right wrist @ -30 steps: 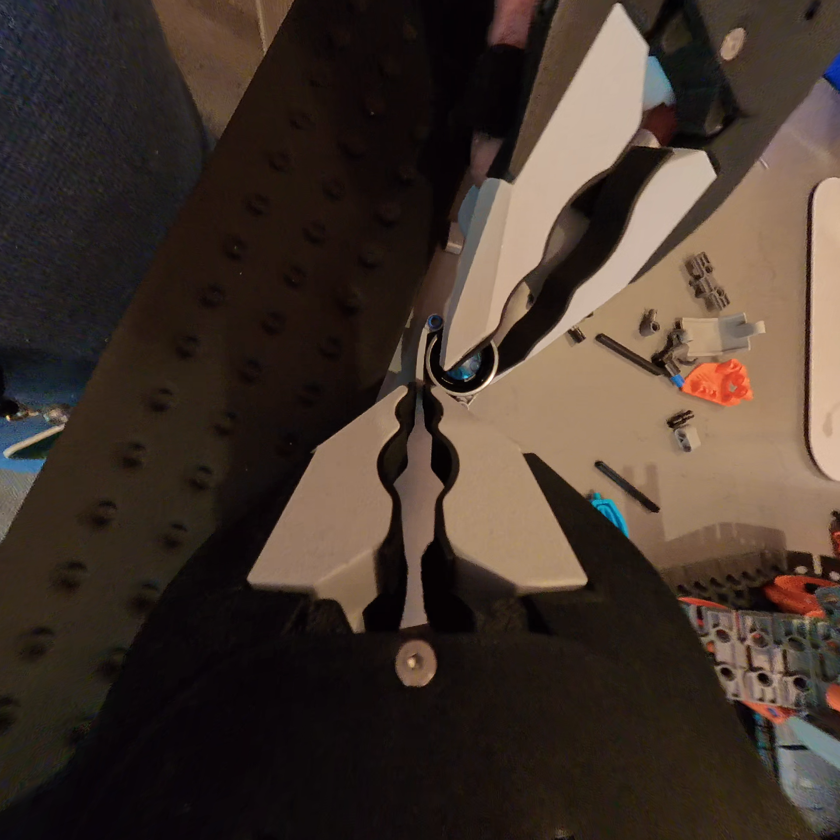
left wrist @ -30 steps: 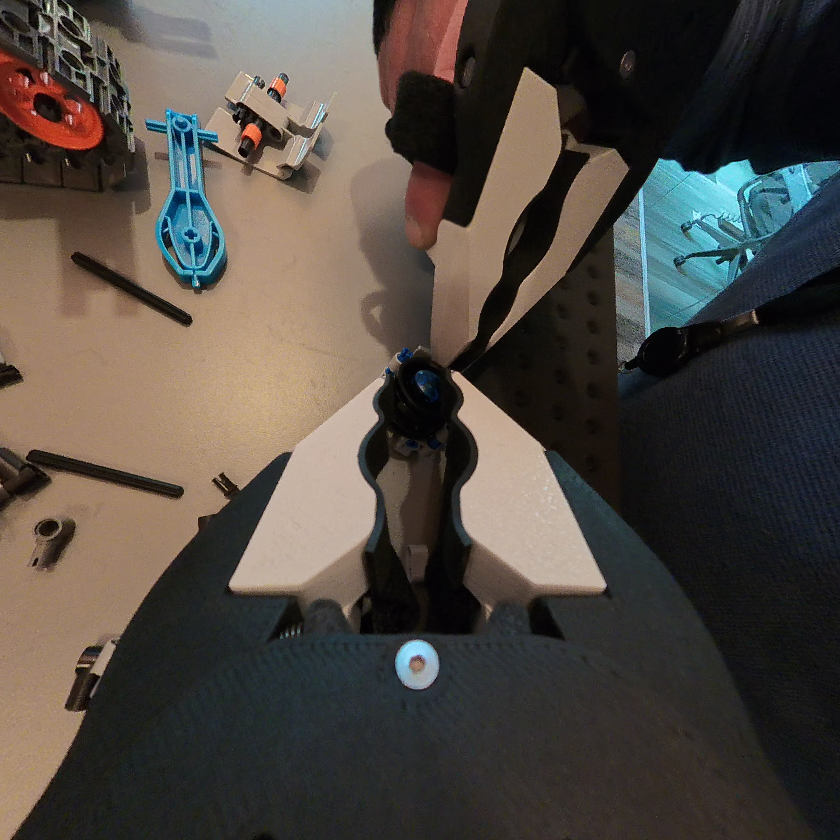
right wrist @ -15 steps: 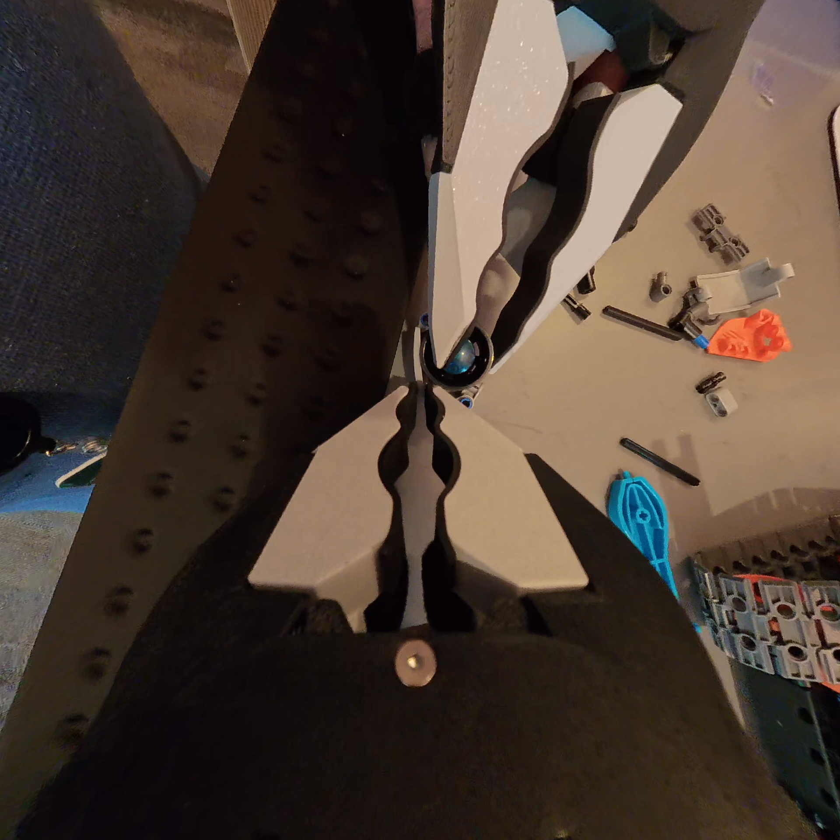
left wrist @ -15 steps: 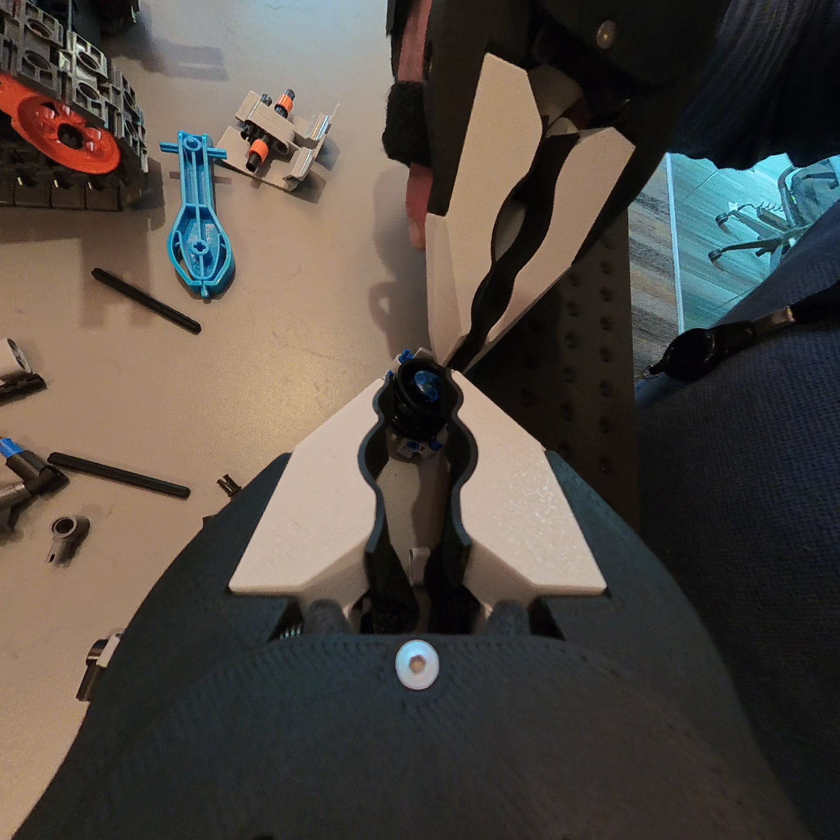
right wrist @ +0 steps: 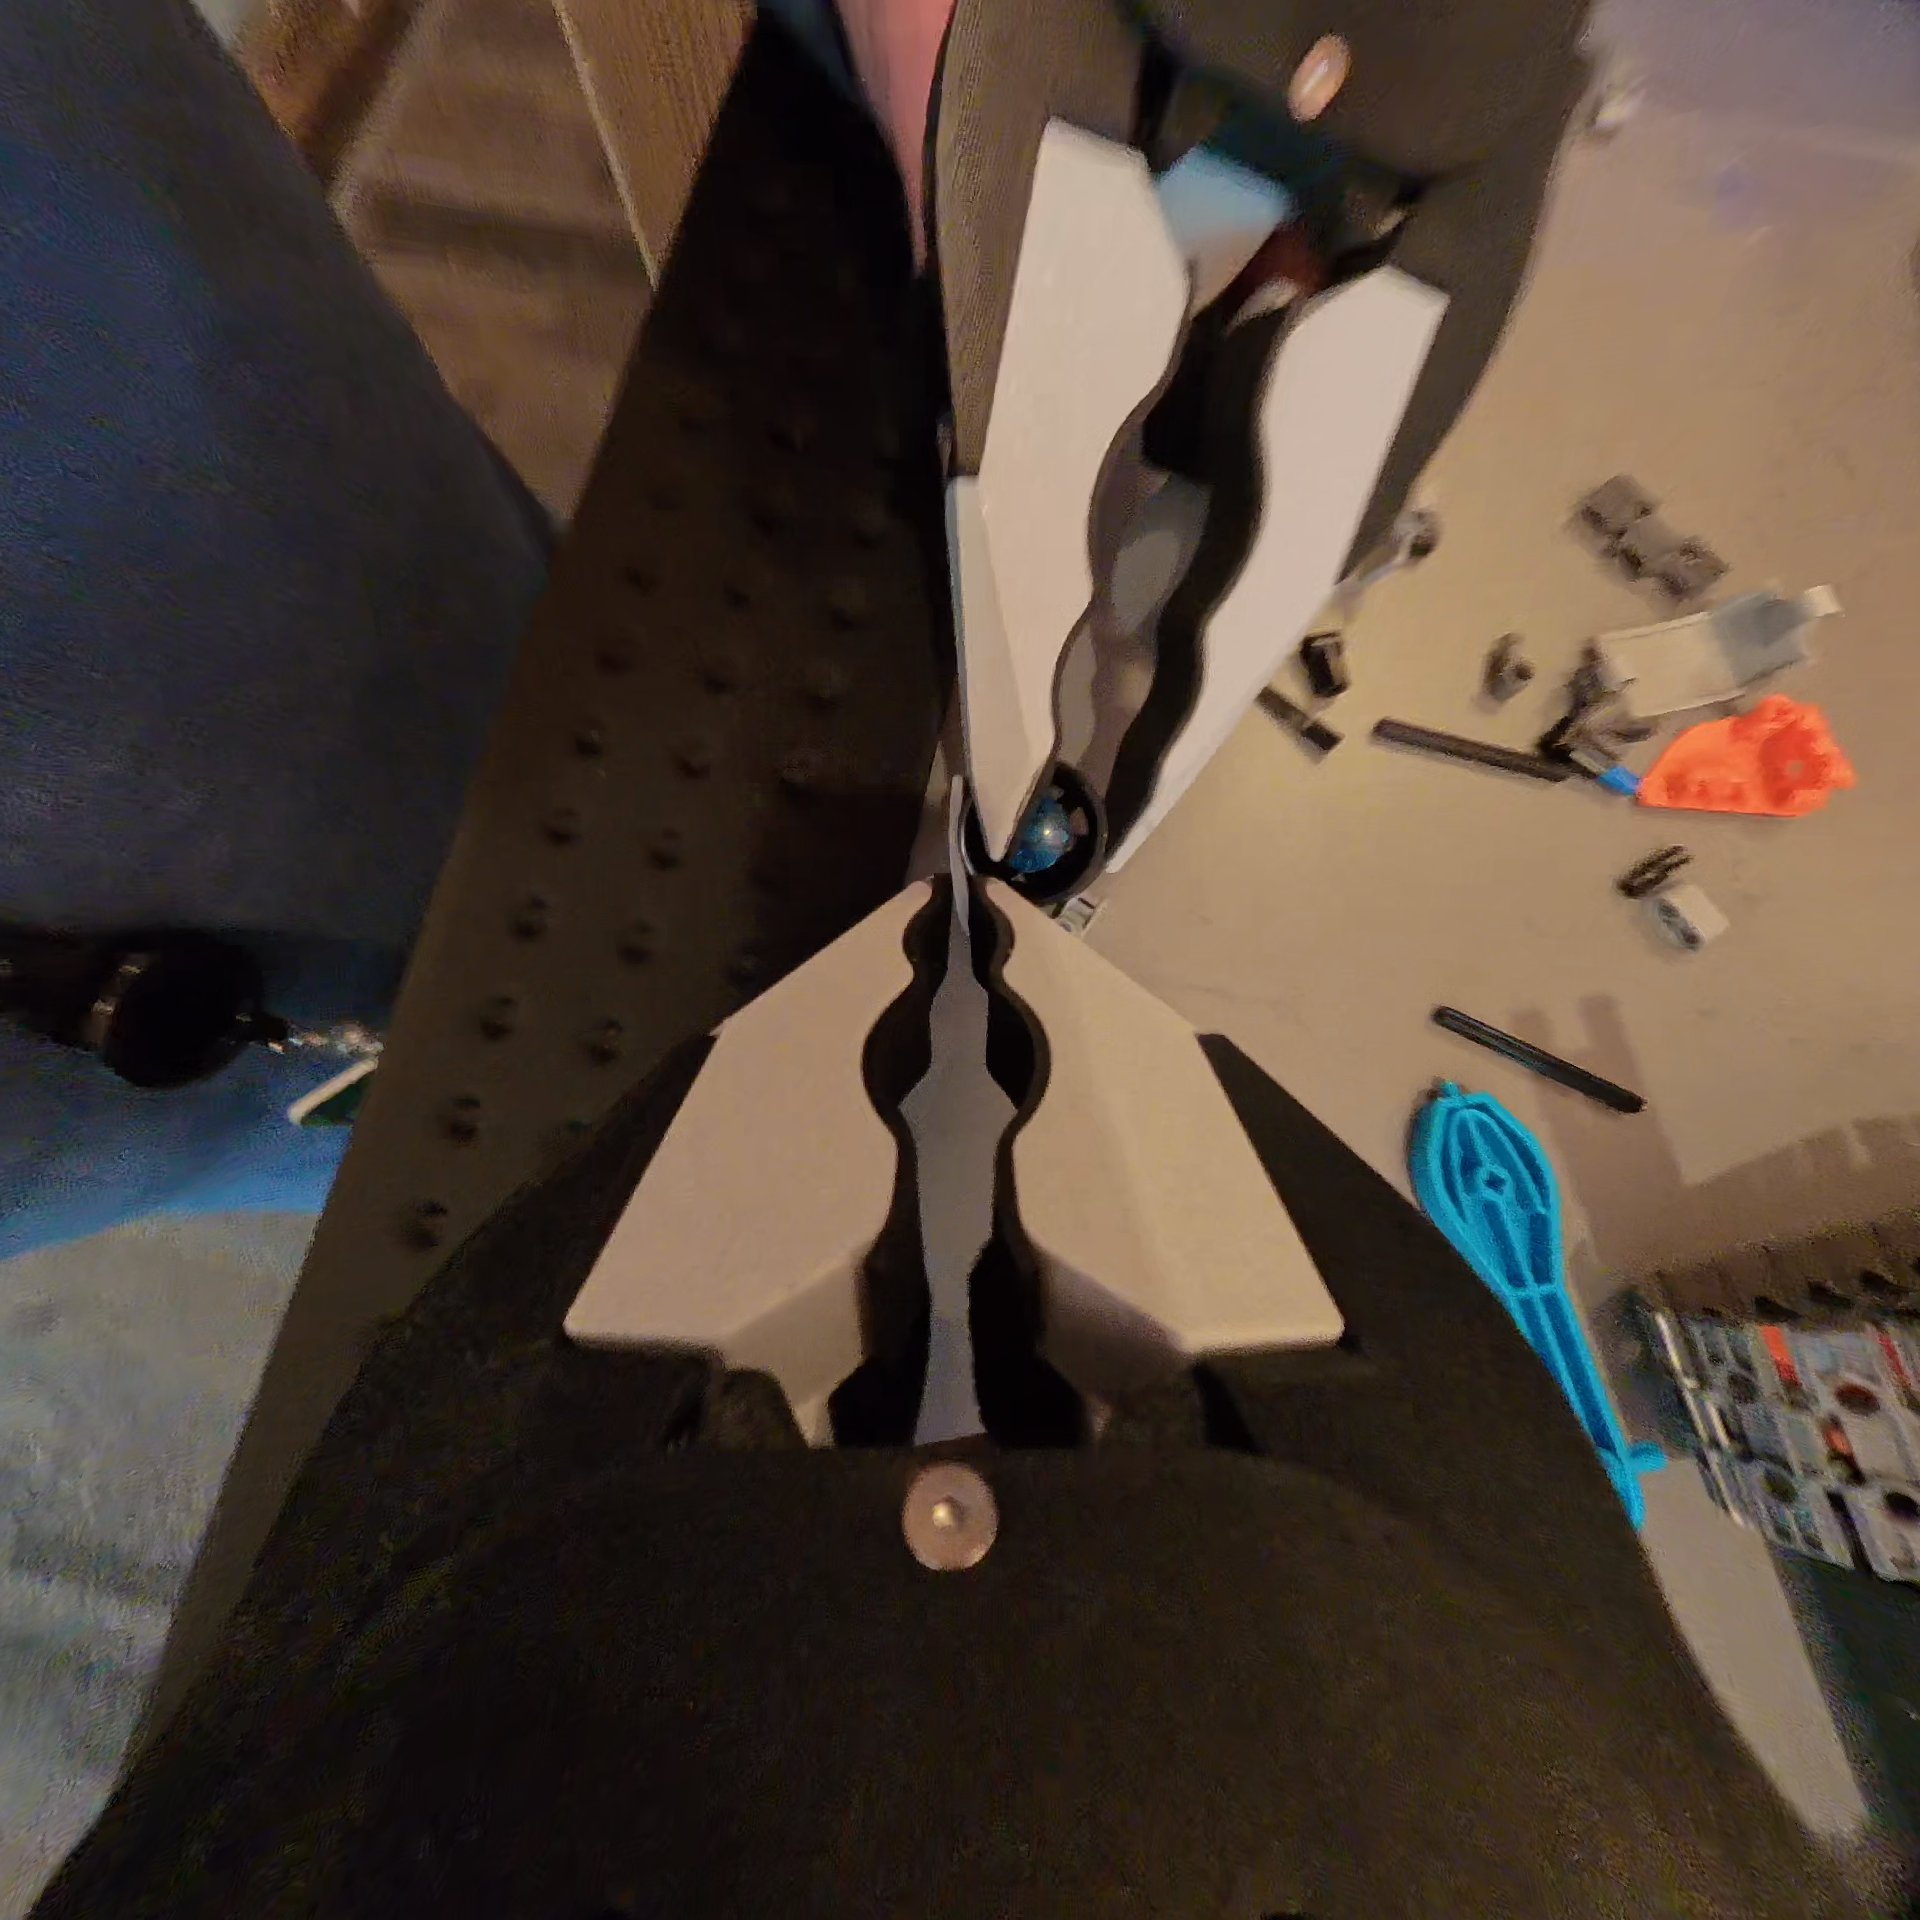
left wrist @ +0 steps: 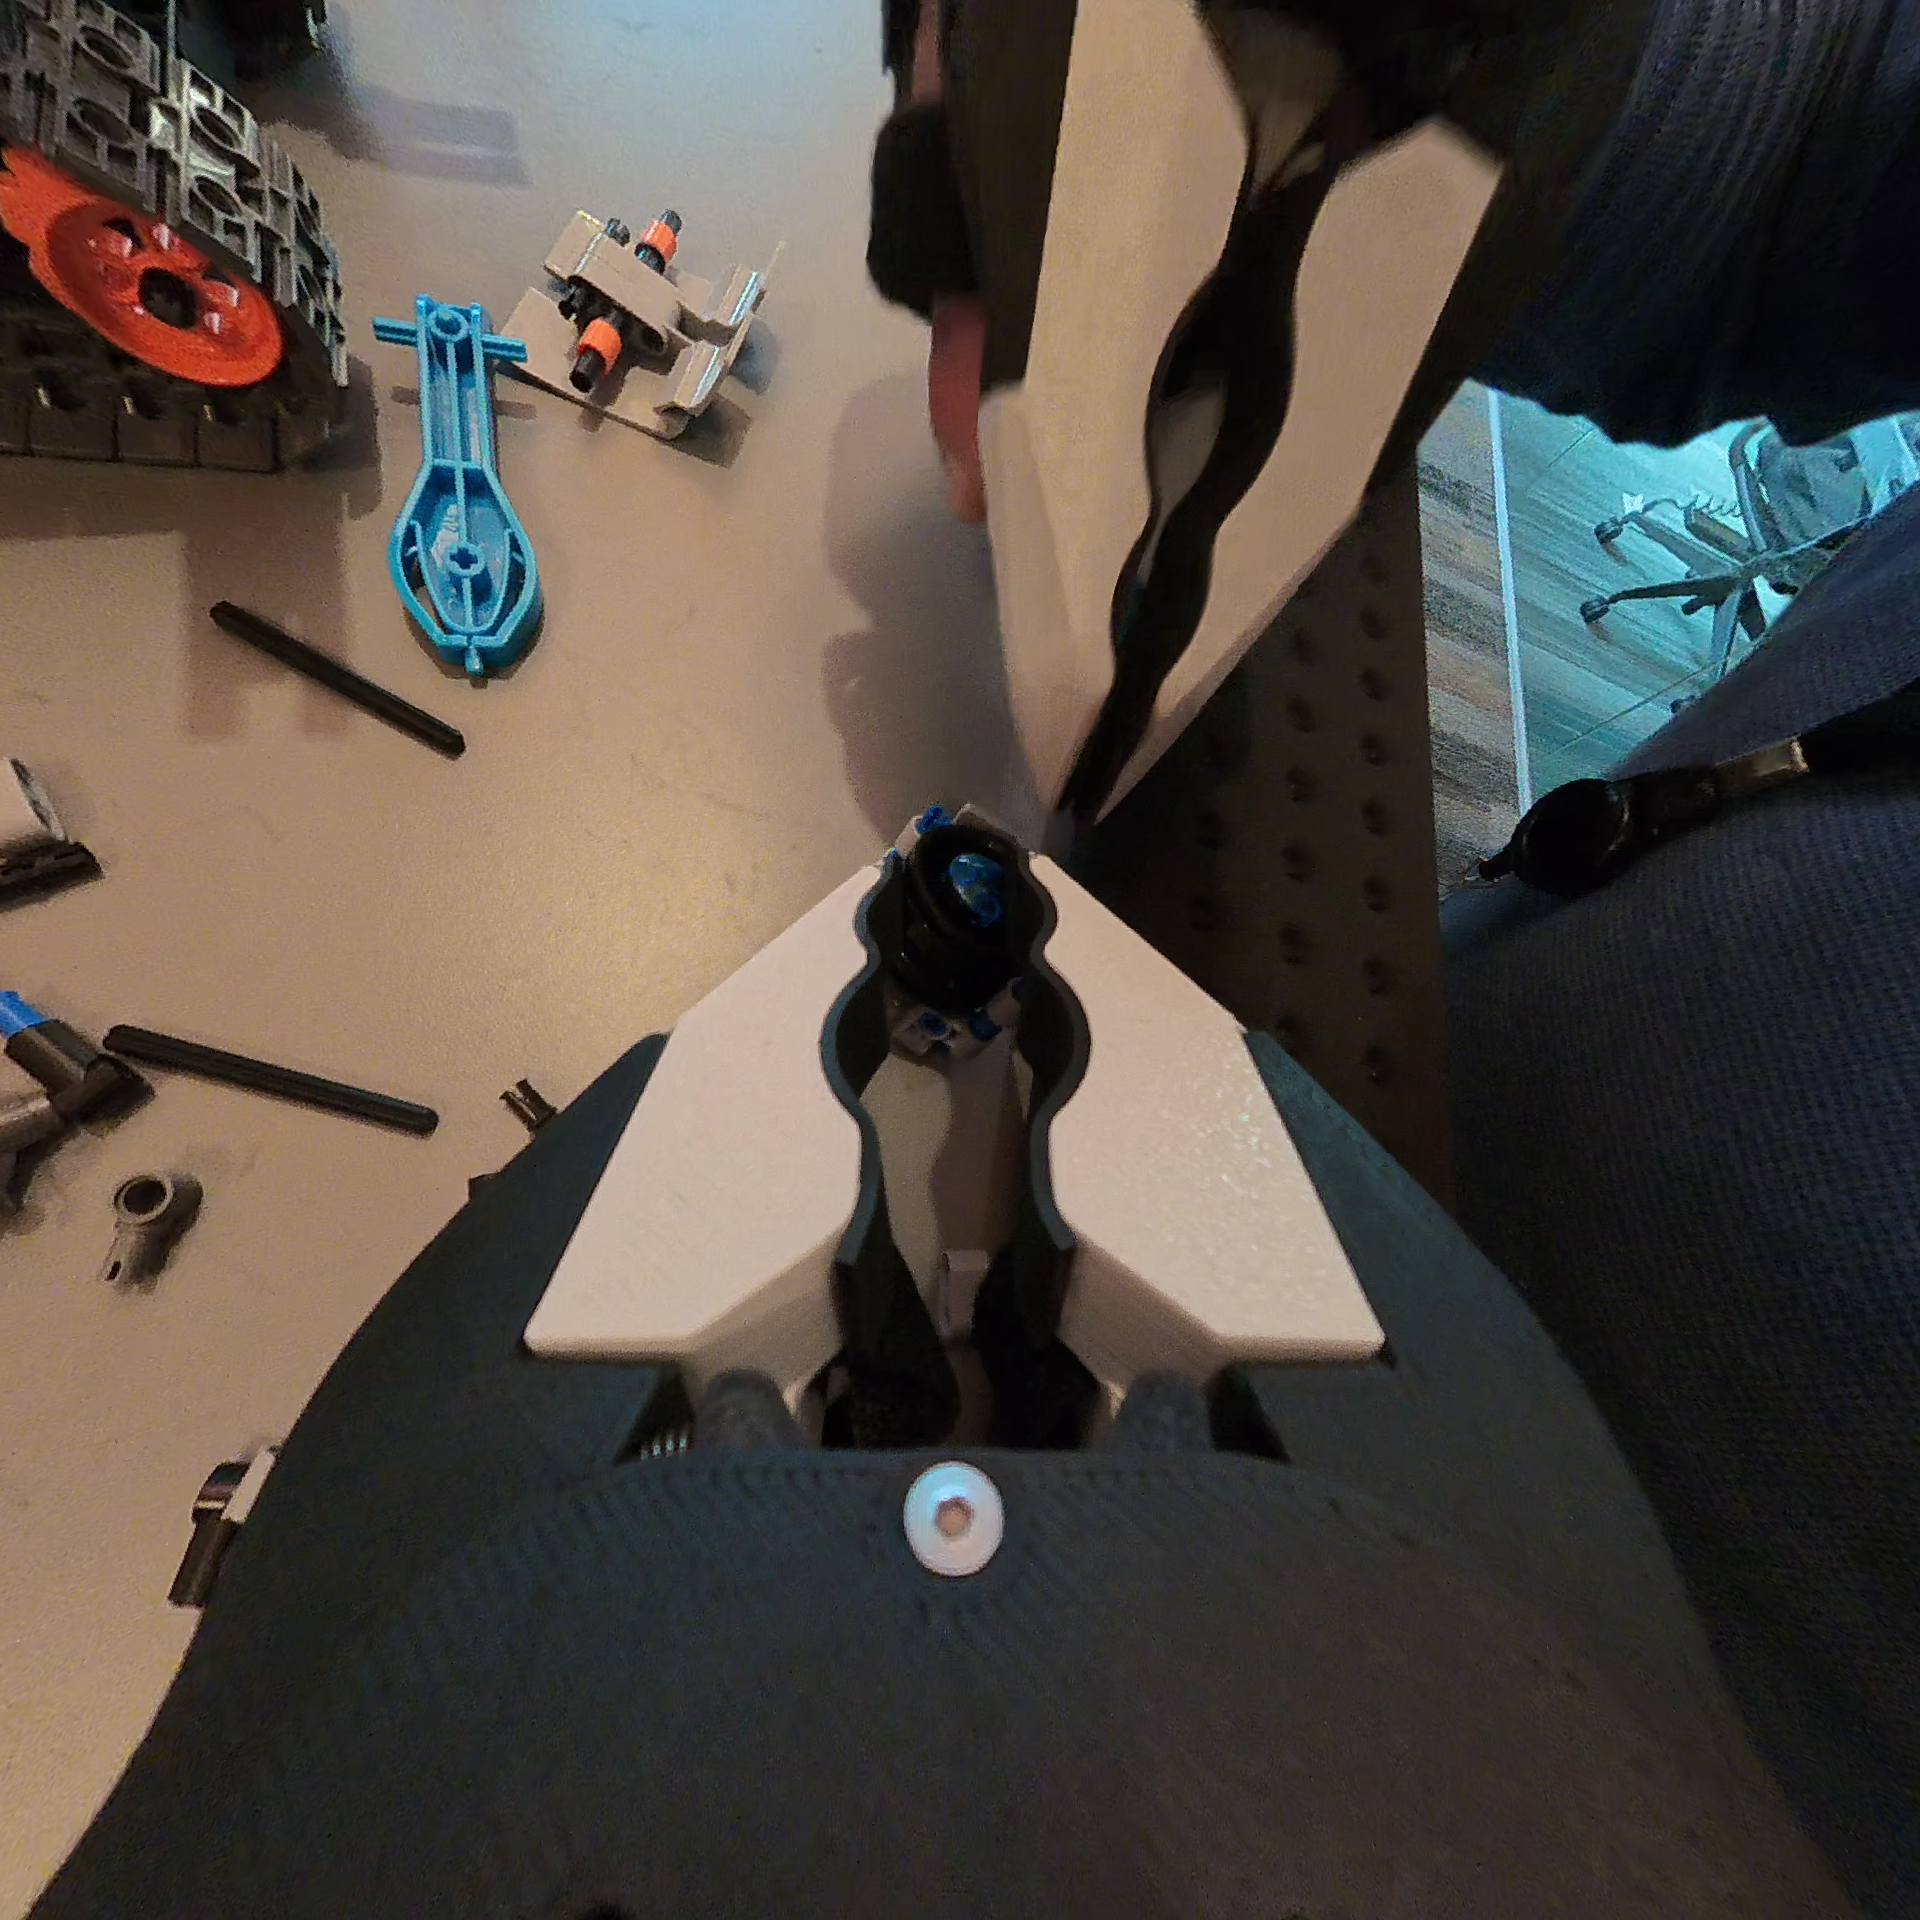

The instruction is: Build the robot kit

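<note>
While its two white fingers are clamped on a small black ring-shaped part with a blue pin in its middle [left wrist: 961, 894], the left gripper [left wrist: 961, 883] holds that piece up off the bench [left wrist: 675, 790], probably so that the other tool can reach its end. Just beyond the tips, the right gripper [left wrist: 1070, 800] comes in from ahead and to the right, its point nearly touching the held part; in its own view its jaws stand almost together on a thin pale strip [right wrist: 958, 883], though whether they truly pinch it I cannot tell.

Left of the left gripper, close by, lie two black axles [left wrist: 270, 1078], a small dark grey connector [left wrist: 151, 1210] and a grey-and-blue joint piece [left wrist: 42, 1070], all apart from one another. Farther ahead on the left lie a blue paddle-shaped piece [left wrist: 462, 509] and a grey bracket with orange pins [left wrist: 644, 322], and beyond them a grey tracked assembly with an orange wheel [left wrist: 156, 301].

No box, tray or bin shows; every loose part lies straight on the bench. Right of the grippers a dark studded strip [left wrist: 1330, 831] runs along the bench edge, next to dark blue cloth [left wrist: 1683, 1143].
</note>
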{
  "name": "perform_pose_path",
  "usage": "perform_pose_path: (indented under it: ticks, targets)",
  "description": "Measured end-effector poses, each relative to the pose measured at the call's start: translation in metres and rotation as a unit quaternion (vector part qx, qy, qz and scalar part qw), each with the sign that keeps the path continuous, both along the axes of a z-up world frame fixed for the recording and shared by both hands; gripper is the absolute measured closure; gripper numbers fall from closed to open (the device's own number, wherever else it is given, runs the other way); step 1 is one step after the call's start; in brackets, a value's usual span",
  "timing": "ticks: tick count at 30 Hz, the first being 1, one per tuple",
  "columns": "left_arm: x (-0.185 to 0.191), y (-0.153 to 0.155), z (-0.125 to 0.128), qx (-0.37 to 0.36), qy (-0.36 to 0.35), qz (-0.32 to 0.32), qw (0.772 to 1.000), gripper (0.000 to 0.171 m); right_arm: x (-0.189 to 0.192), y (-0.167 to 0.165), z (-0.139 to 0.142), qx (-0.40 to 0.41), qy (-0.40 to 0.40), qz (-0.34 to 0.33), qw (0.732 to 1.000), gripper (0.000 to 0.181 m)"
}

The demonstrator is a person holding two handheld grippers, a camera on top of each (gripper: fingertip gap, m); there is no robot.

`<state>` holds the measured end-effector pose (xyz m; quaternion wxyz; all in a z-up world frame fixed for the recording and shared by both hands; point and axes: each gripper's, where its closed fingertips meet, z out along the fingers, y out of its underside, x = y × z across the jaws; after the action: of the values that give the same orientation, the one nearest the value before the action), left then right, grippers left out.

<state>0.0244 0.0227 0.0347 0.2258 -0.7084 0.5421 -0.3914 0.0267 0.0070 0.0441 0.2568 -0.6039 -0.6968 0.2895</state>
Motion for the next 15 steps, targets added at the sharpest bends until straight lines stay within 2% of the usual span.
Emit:
perform_pose_path:
  ticks: [2,4,7,15]
  targets:
    - [0.000,0.000,0.000,-0.002,-0.001,0.000,1.000,0.153,0.001,0.009,0.011,0.003,0.028,-0.025,0.999,0.181]
    - [0.000,0.000,0.000,-0.012,-0.004,-0.004,1.000,0.153,-0.005,0.009,0.007,0.003,0.034,-0.030,0.999,0.181]
    - [0.000,0.000,0.000,-0.021,-0.008,-0.005,1.000,0.154,-0.007,0.012,-0.009,0.034,0.006,-0.033,0.999,0.181]
    - [0.000,0.001,-0.001,-0.039,-0.015,-0.006,0.999,0.154,-0.007,0.013,-0.013,0.036,-0.036,-0.032,0.998,0.181]
